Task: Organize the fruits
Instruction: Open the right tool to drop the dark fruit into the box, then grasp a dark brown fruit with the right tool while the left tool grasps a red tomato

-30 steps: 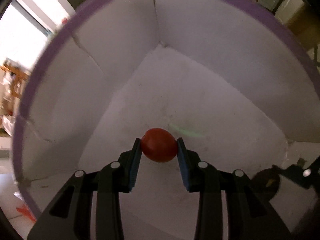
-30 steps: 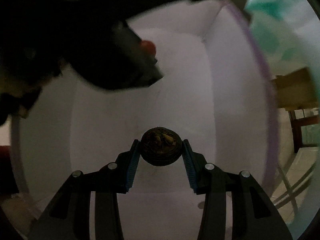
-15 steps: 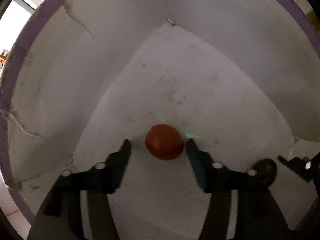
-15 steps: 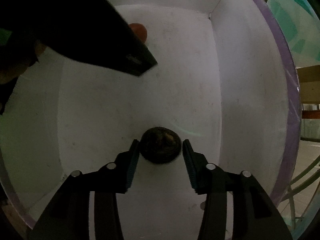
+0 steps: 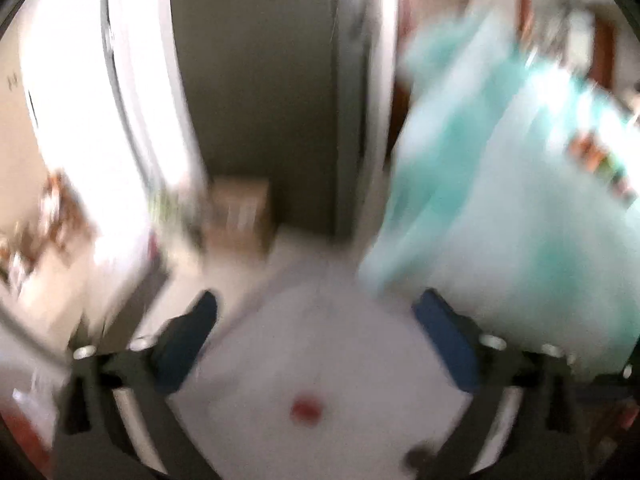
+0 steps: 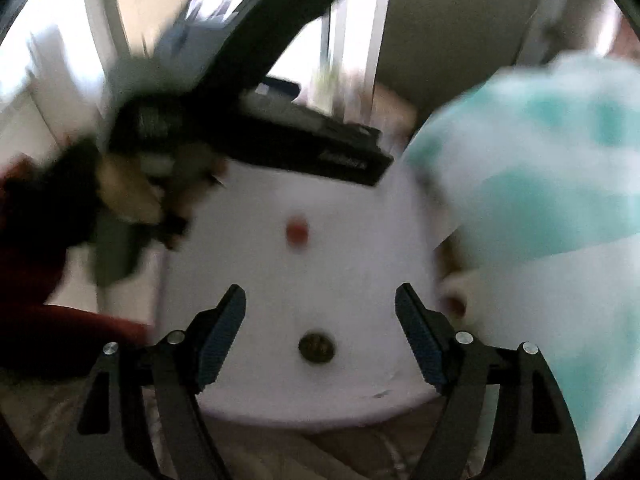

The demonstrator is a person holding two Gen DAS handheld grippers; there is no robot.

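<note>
A small red fruit (image 5: 306, 408) lies on the floor of the white box (image 5: 320, 344), well below my left gripper (image 5: 318, 312), whose jaws are opening wide with nothing between them. In the right wrist view the same red fruit (image 6: 297, 232) lies farther in, and a dark brown round fruit (image 6: 317, 347) lies nearer. My right gripper (image 6: 320, 304) hangs high above the box (image 6: 360, 240), its jaws opening and empty. The left gripper's black body (image 6: 280, 136) crosses the upper left, held by a hand (image 6: 128, 192). Both views are motion-blurred.
A pale teal and white cloth or bag (image 6: 552, 184) bulges at the right of the box, also in the left wrist view (image 5: 520, 208). A cardboard box (image 5: 240, 212) sits beyond on the floor. A dark red sleeve (image 6: 48, 280) is at left.
Both grippers let go of their fruits, opened wide and rose up out of the white box. The red fruit and the dark fruit stayed on the box floor.
</note>
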